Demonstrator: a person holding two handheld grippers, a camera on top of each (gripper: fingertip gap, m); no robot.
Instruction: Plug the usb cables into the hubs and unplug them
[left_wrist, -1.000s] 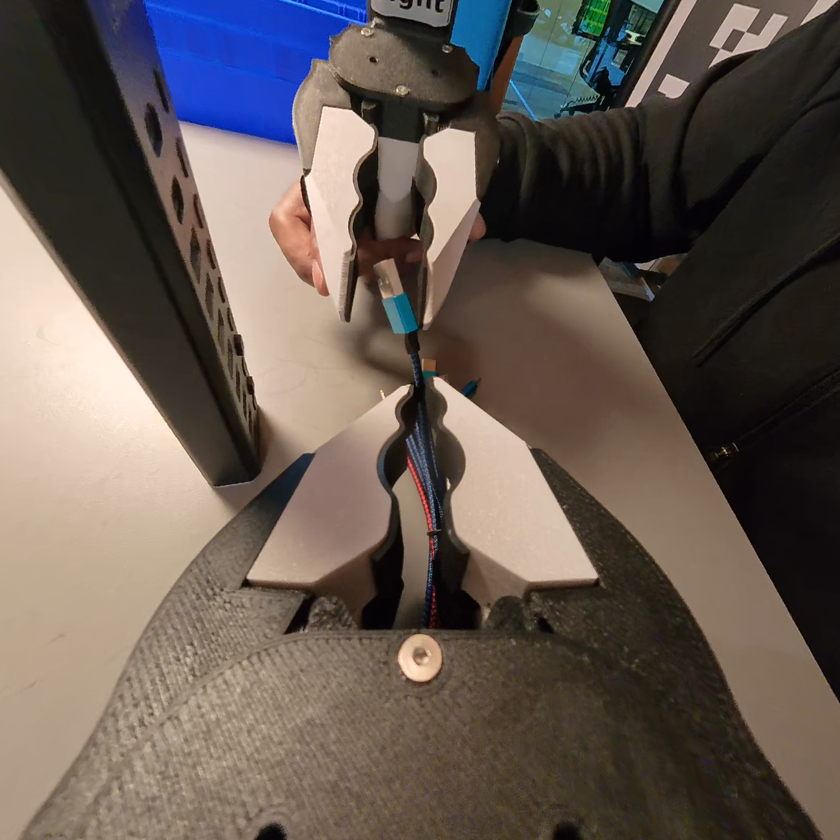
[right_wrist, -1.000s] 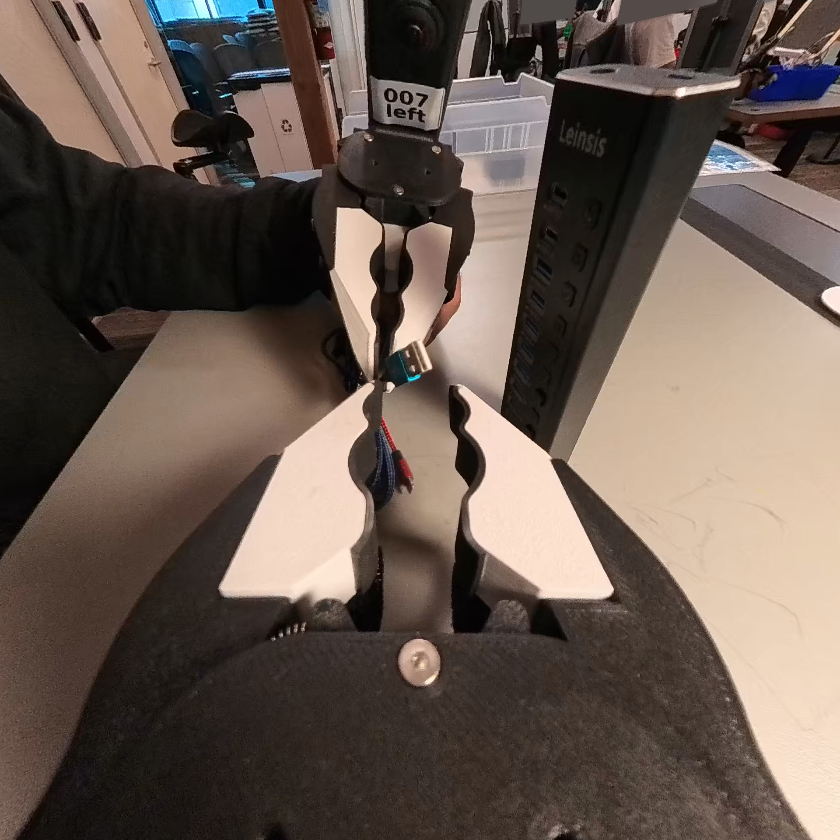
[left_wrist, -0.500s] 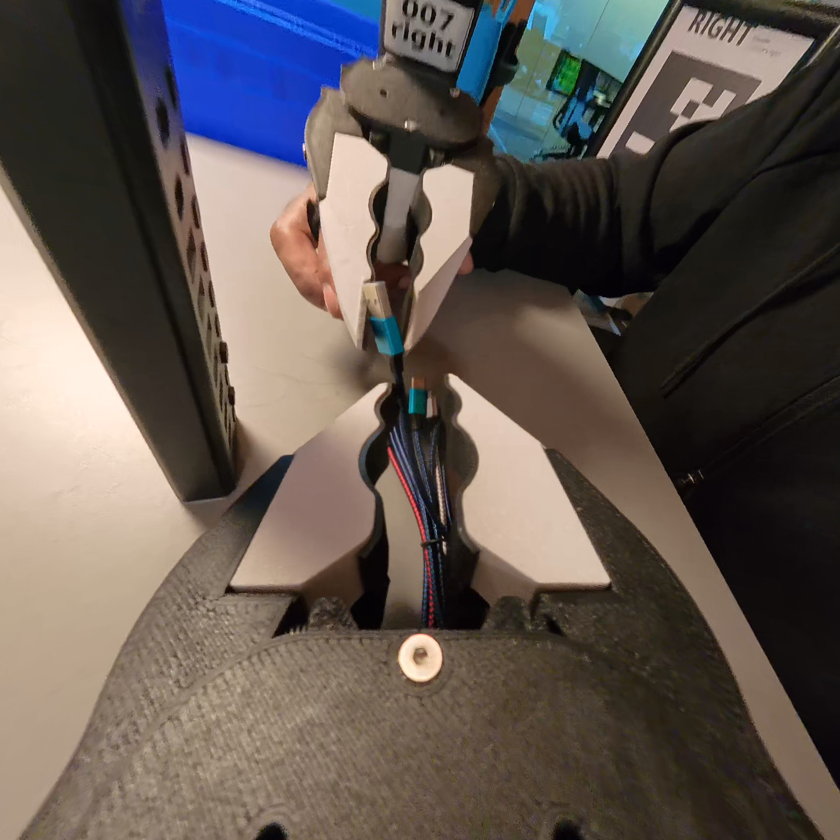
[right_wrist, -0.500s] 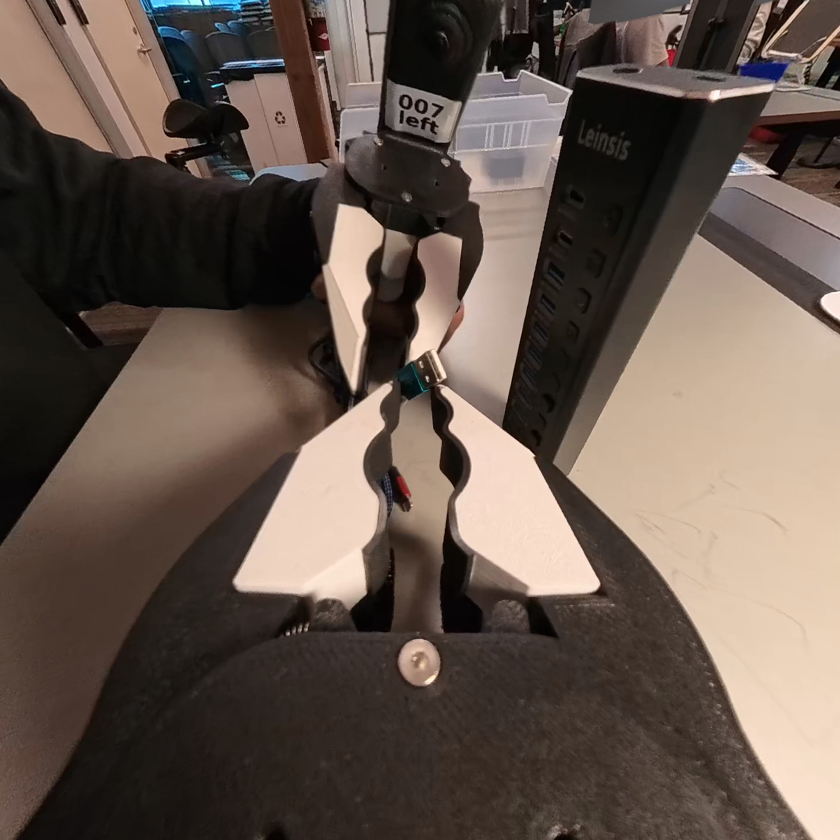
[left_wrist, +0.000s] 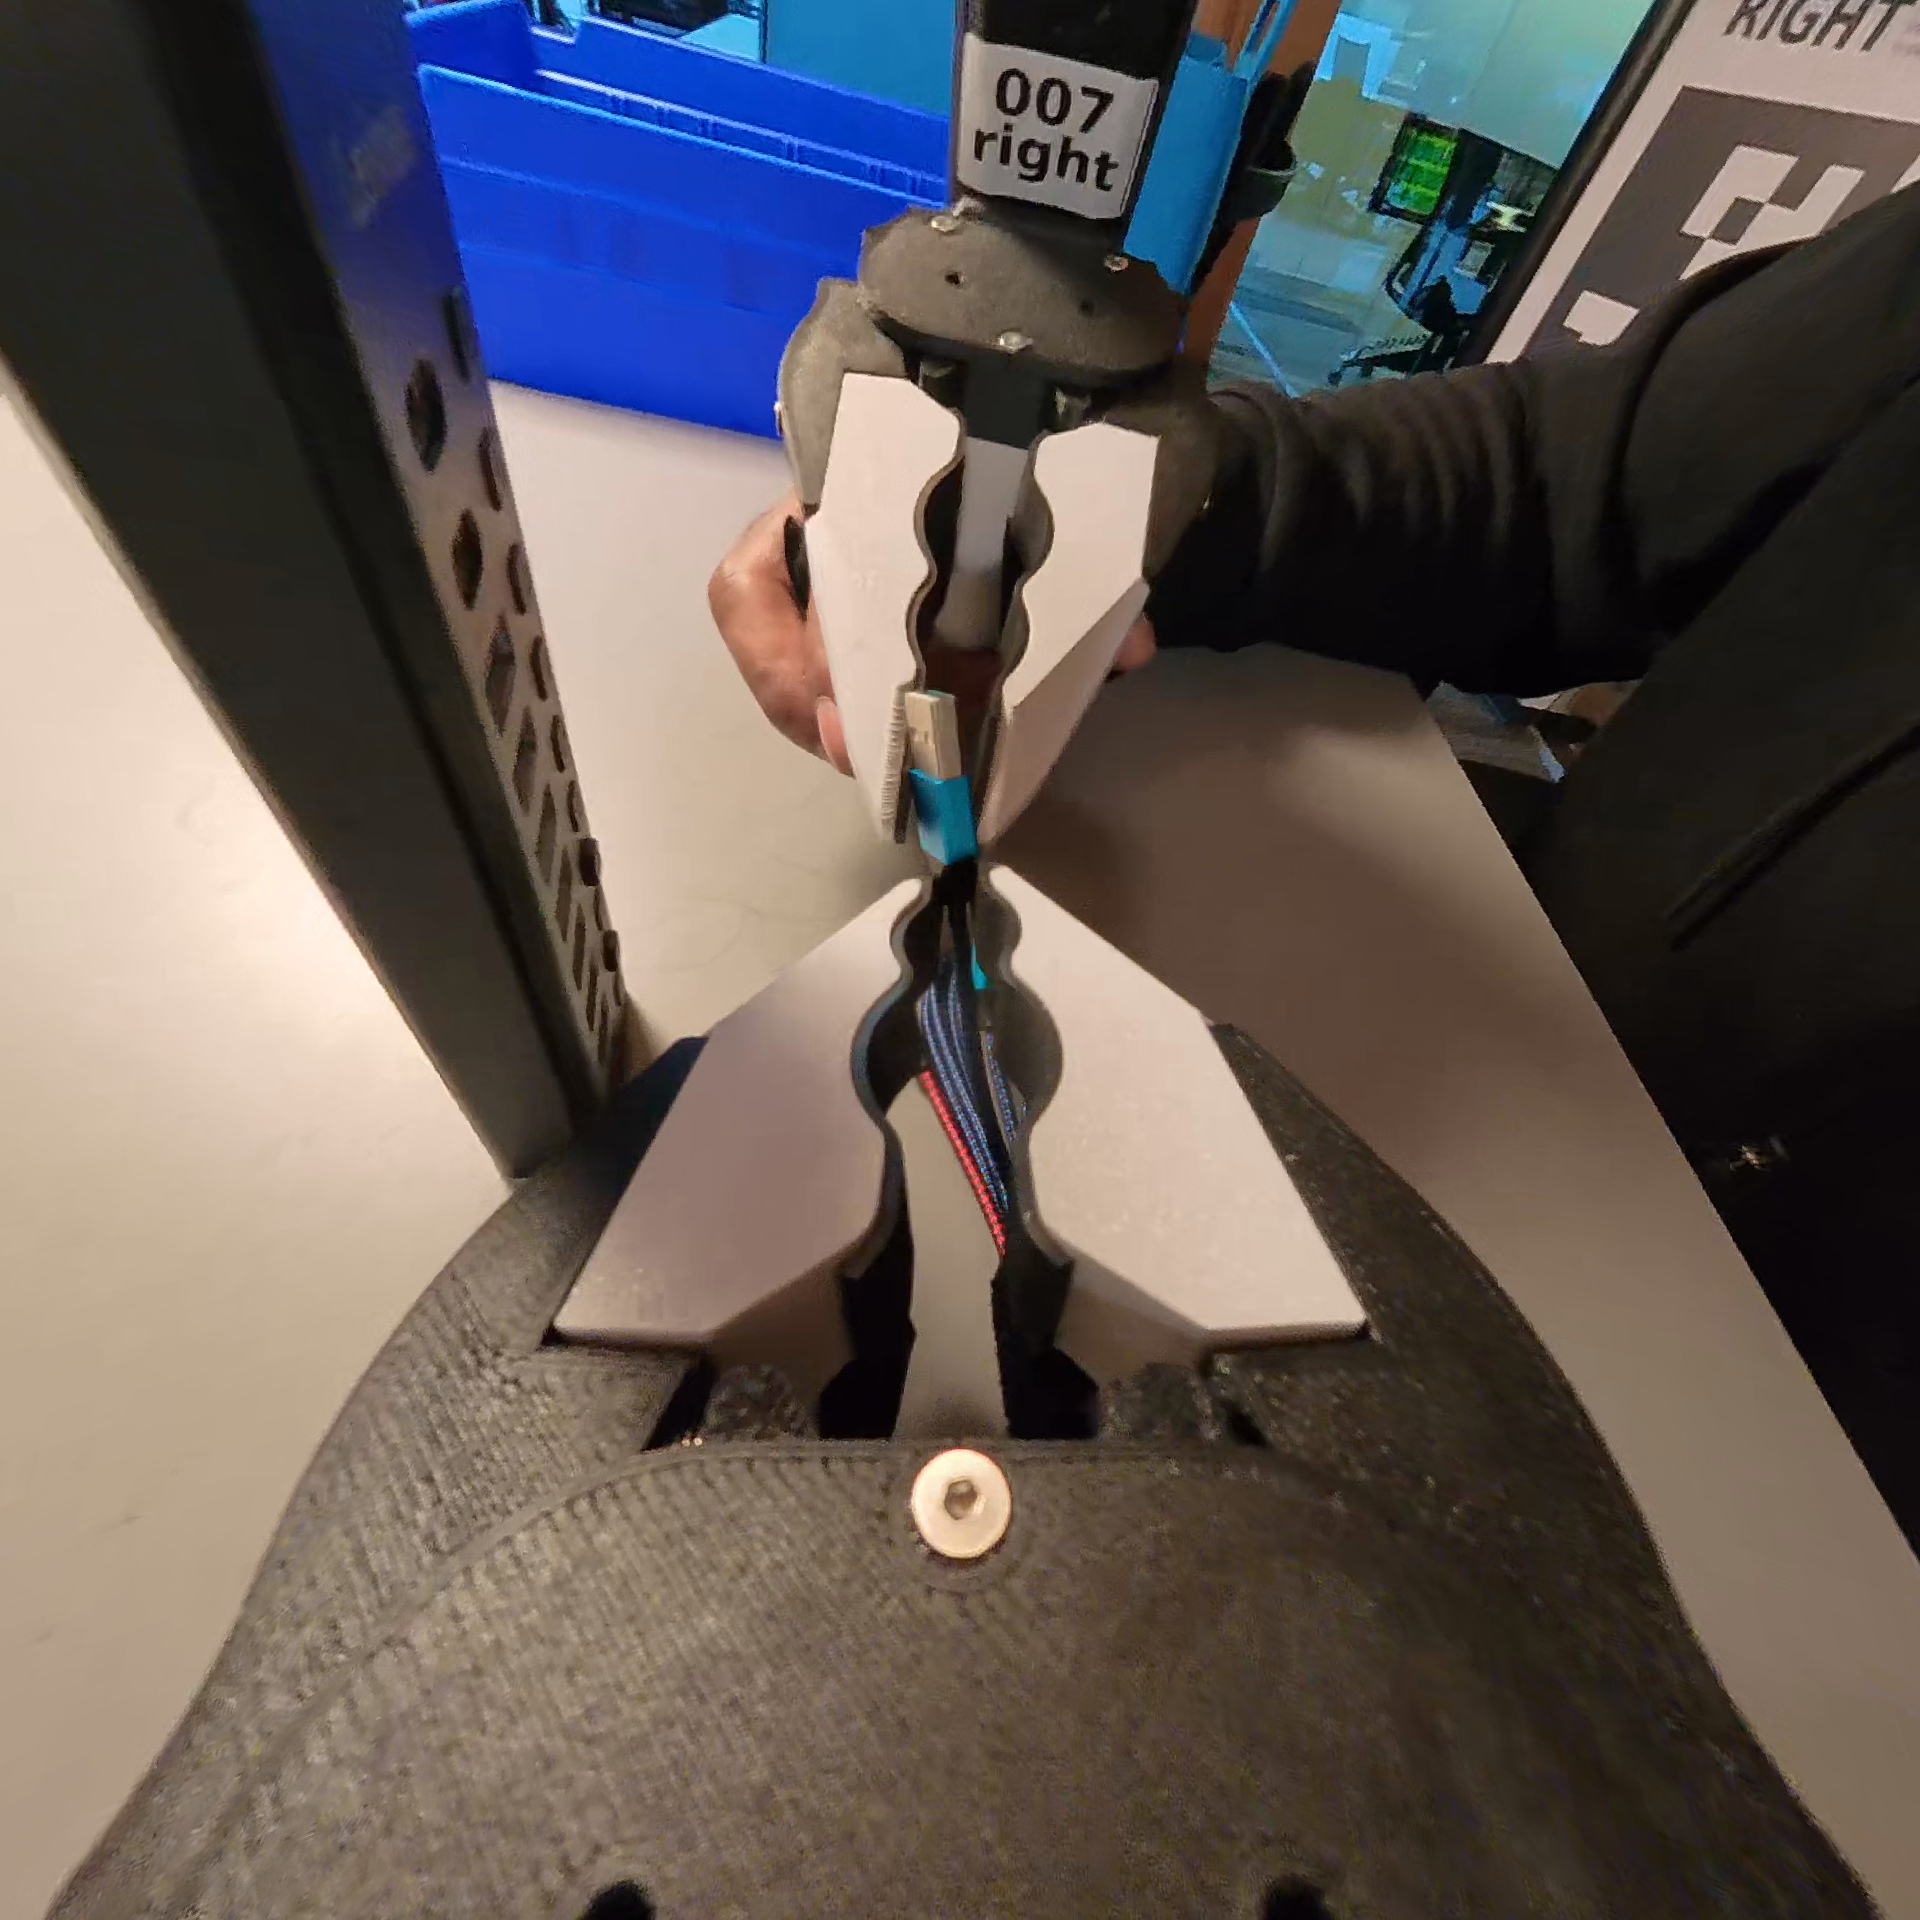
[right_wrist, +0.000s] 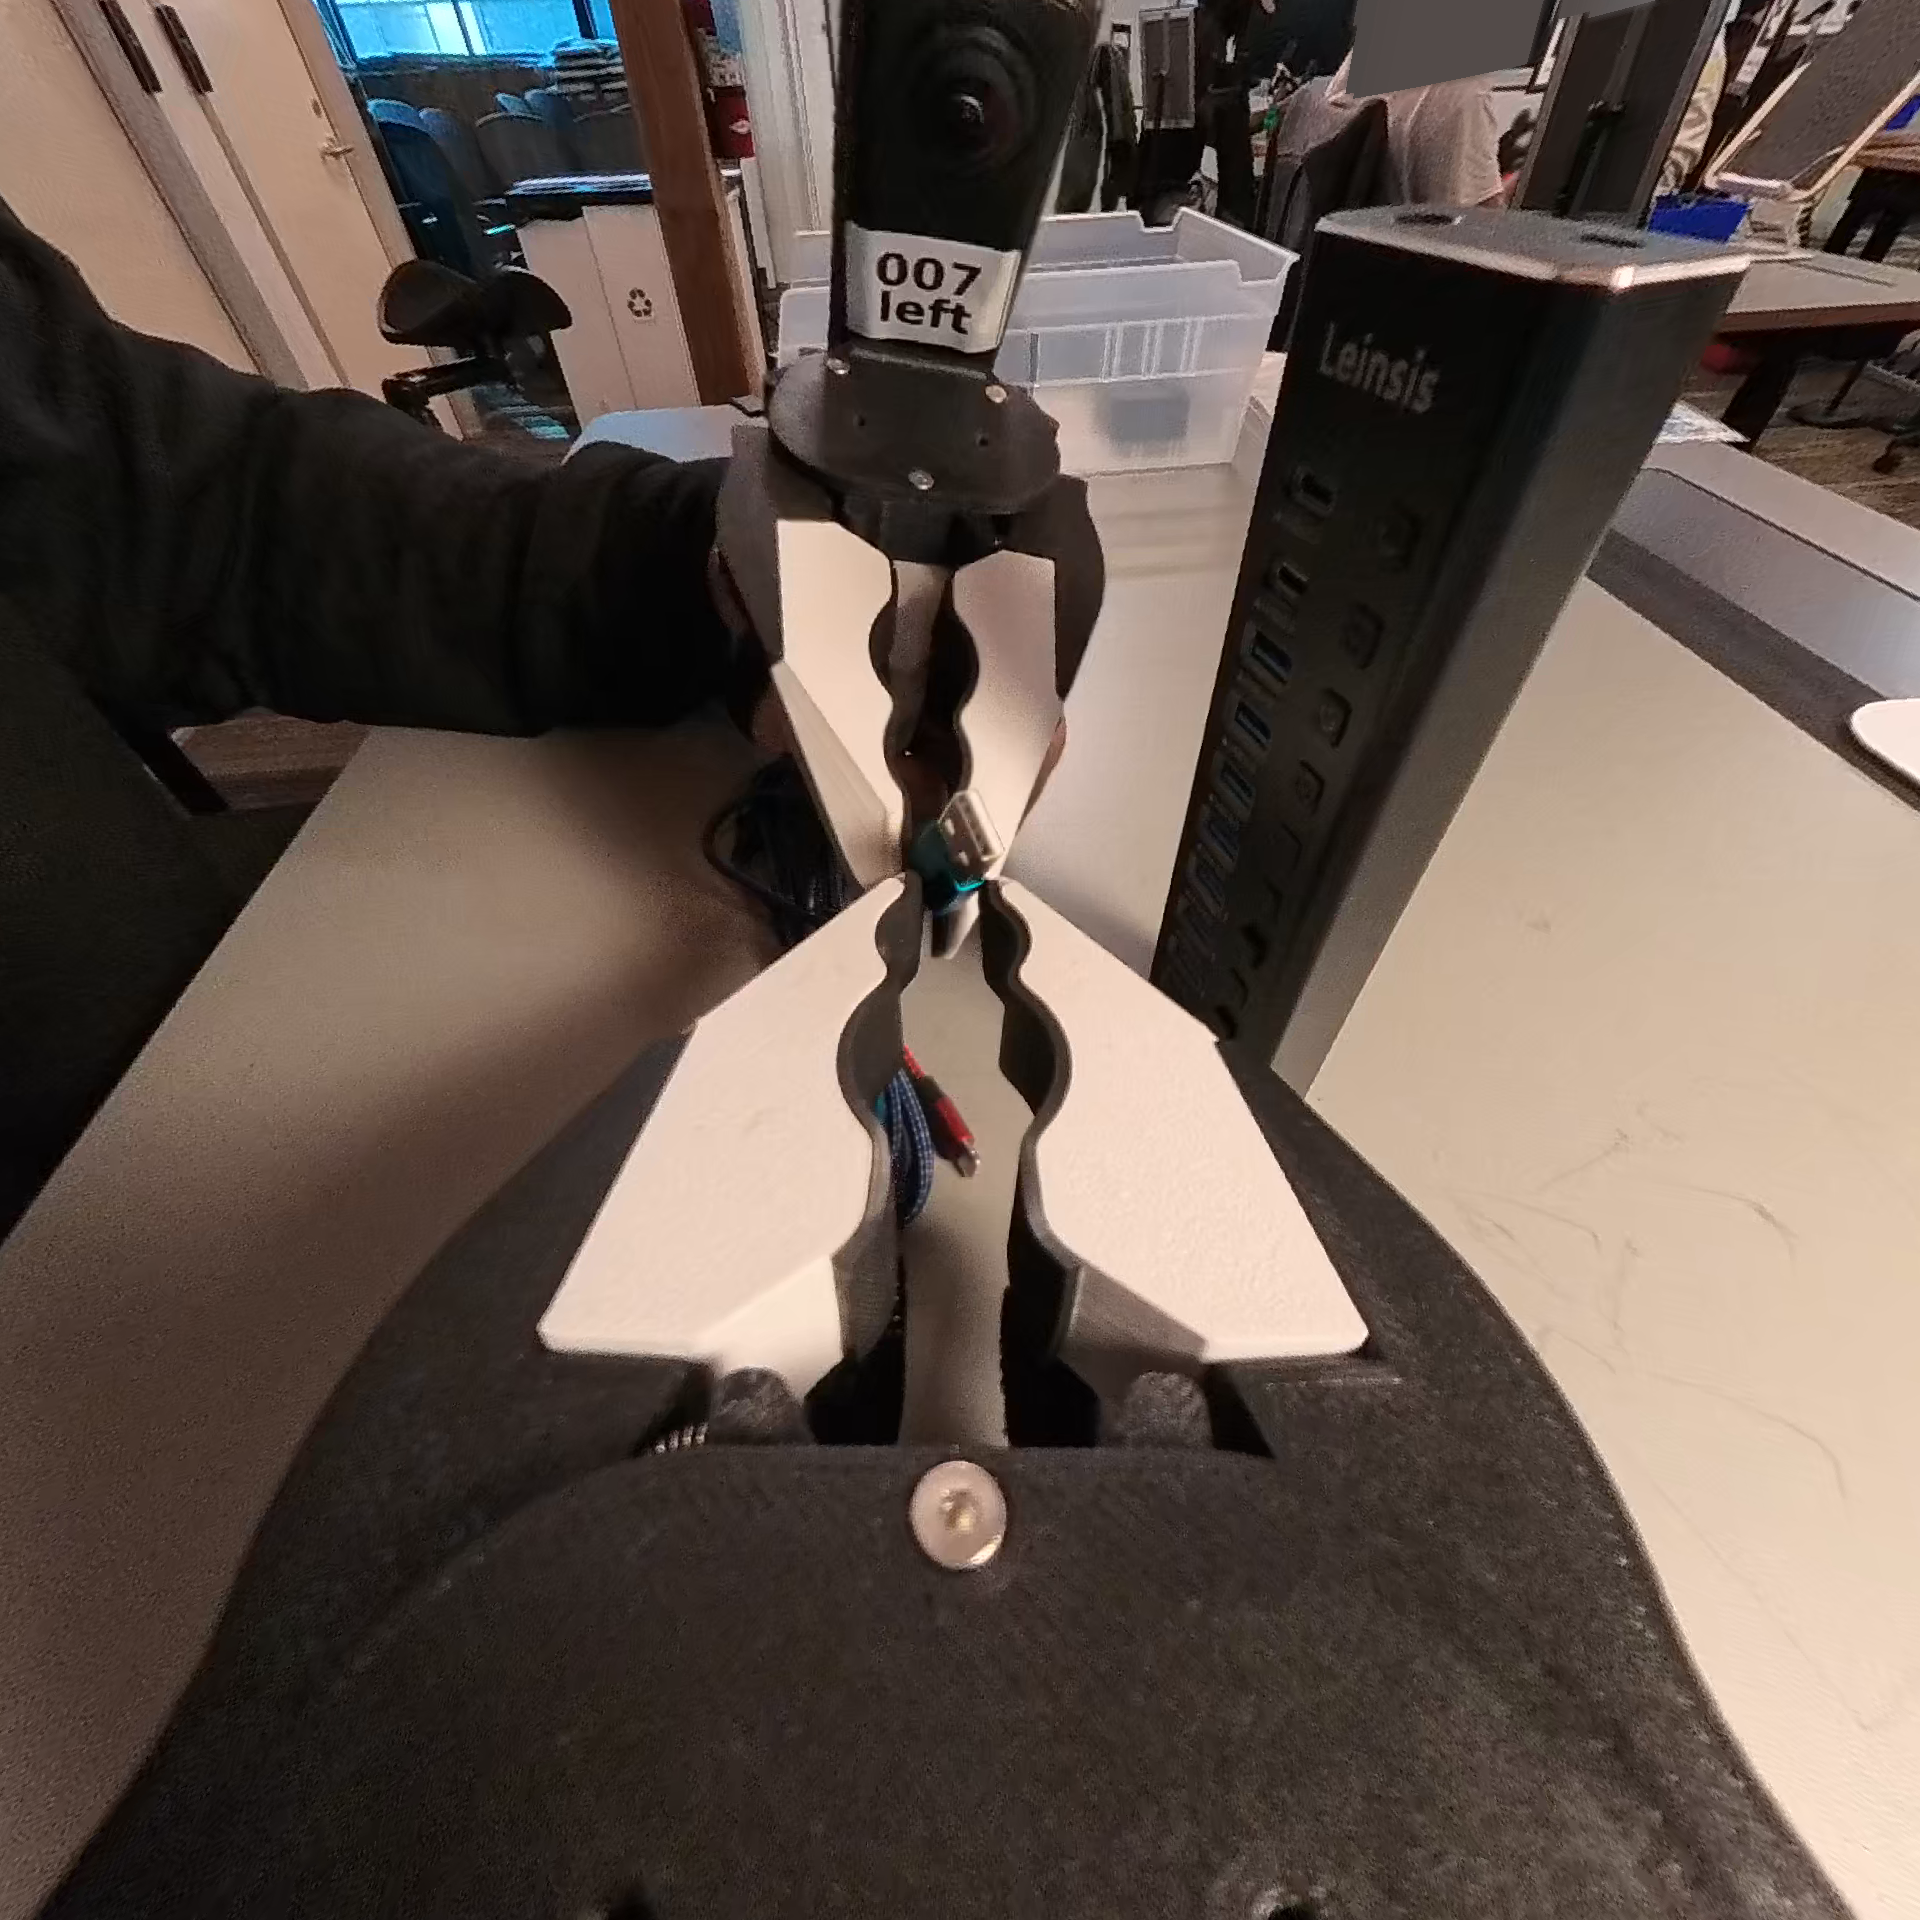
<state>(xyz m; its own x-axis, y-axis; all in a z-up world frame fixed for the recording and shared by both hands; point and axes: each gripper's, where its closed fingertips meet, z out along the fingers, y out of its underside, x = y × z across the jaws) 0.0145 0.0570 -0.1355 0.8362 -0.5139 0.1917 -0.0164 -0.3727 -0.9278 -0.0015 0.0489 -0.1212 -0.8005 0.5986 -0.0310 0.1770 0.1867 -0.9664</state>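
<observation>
A USB plug (left_wrist: 940, 805) with a blue shell and silver end sits between the two grippers, which meet tip to tip above the table. My left gripper (left_wrist: 958, 888) is shut on the USB cable just behind the plug. My right gripper (left_wrist: 940, 831) comes from the far side and is shut on the plug's blue shell. In the right wrist view the right gripper (right_wrist: 948, 899) holds the plug (right_wrist: 966, 836), facing the left gripper (right_wrist: 935, 862). Blue and red braided cables (left_wrist: 966, 1081) hang below. The black tower hub (right_wrist: 1403, 623) stands beside them, its ports facing the grippers.
The hub (left_wrist: 416, 623) stands close on the left in the left wrist view. A blue bin (left_wrist: 644, 208) sits behind it. A clear bin (right_wrist: 1132, 312) stands at the table's back. A loose red plug (right_wrist: 940, 1122) lies below. The person's sleeves reach in from the side. Less than 4 cm separates the two grippers' tips.
My right gripper has gone from open to shut, with its tips around the blue plug. The two grippers have come closer together. The left gripper has kept its hold on the cable.
</observation>
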